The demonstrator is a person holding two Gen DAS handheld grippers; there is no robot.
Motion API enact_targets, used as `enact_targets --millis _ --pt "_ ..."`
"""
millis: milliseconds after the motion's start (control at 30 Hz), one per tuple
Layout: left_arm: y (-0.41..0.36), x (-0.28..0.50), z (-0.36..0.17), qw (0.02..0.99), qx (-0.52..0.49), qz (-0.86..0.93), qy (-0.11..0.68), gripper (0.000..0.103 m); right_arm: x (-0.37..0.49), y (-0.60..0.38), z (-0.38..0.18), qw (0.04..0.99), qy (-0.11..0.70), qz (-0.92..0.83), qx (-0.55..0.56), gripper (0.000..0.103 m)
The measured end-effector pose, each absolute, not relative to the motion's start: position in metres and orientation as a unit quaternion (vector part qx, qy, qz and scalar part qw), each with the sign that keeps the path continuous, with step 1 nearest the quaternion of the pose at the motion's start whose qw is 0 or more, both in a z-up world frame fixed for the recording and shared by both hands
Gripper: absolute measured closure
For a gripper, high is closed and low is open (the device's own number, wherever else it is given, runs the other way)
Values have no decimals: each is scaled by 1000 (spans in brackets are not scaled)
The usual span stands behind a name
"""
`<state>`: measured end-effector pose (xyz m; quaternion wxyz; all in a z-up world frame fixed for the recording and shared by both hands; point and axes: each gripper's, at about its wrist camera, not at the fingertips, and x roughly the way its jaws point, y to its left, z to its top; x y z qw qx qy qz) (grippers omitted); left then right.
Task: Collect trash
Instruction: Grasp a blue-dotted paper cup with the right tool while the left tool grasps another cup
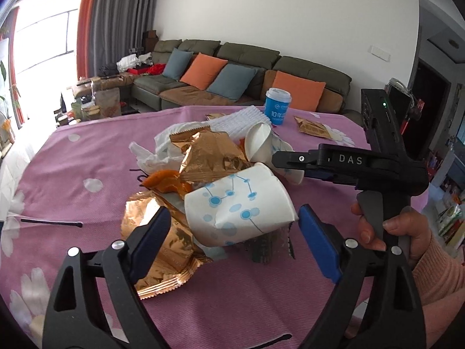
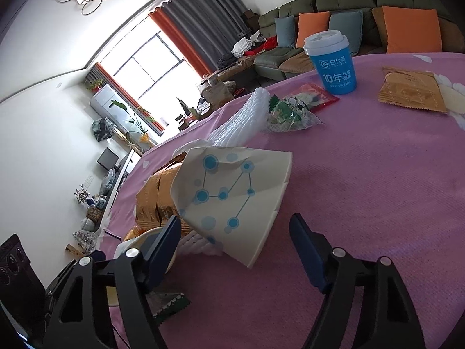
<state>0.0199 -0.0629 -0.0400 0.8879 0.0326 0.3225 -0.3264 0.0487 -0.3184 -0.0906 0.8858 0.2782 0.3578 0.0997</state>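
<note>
A heap of trash lies on the pink flowered tablecloth [image 1: 87,151]: crushed white paper cups with blue dots, copper foil wrappers [image 1: 209,157], orange peel [image 1: 165,183] and a white plastic bag [image 1: 154,157]. My left gripper [image 1: 235,238] is open just in front of the nearest crushed cup [image 1: 238,203], with its blue pads on either side and not touching it. My right gripper [image 2: 235,241] is open too, and another crushed cup [image 2: 229,200] lies between its fingers without being pressed. In the left wrist view the right gripper [image 1: 287,167] reaches in from the right, held by a hand [image 1: 375,226].
A blue cup with a white lid [image 2: 331,61] stands upright at the table's far side. Beside it lie a flat foil wrapper [image 2: 412,91], a white foam net [image 2: 241,119] and small green and red packets [image 2: 290,110]. A sofa with cushions [image 1: 232,69] runs behind the table.
</note>
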Motion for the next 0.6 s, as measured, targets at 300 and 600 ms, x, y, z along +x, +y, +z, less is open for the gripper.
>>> enact_targets --millis 300,600 --pt "-53 29 -45 866 -6 -360 348 34 40 -319 -87 886 346 127 281 65" --pt "-48 29 -46 869 -3 -344 355 22 28 -312 -71 907 324 126 237 89"
